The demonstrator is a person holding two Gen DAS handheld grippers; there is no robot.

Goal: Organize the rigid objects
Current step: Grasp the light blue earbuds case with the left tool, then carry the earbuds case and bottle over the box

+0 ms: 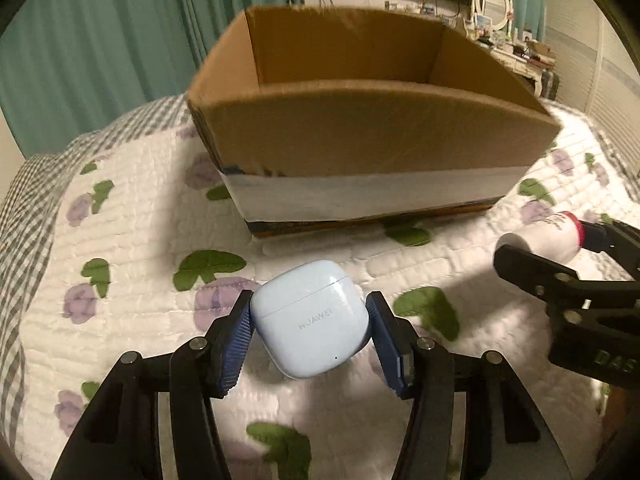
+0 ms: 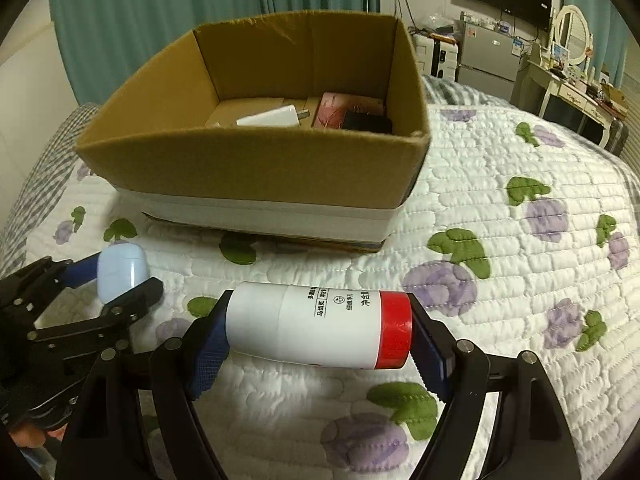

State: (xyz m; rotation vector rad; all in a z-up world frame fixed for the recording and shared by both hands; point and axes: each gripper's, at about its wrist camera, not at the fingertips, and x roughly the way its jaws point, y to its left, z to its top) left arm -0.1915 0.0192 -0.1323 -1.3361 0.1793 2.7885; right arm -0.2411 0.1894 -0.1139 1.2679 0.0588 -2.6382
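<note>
The left tongs (image 1: 310, 320) grip a blue earbud case (image 1: 311, 318); the right tongs (image 2: 320, 332) grip a white bottle (image 2: 312, 326) endwise. Only the right view shows inside the cardboard box (image 2: 256, 172): a white charger (image 2: 272, 117); a pink packet (image 2: 340, 110).

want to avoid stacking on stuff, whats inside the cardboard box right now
Inside the cardboard box: a white charger, a pink box and a black item toward the back. The near wall hides the front floor.

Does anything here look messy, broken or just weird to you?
Nothing spilled or broken. The bottle is clamped end to end, lying sideways in the right gripper. The earbud case sits tilted in the left gripper. The box looks sound.
</note>
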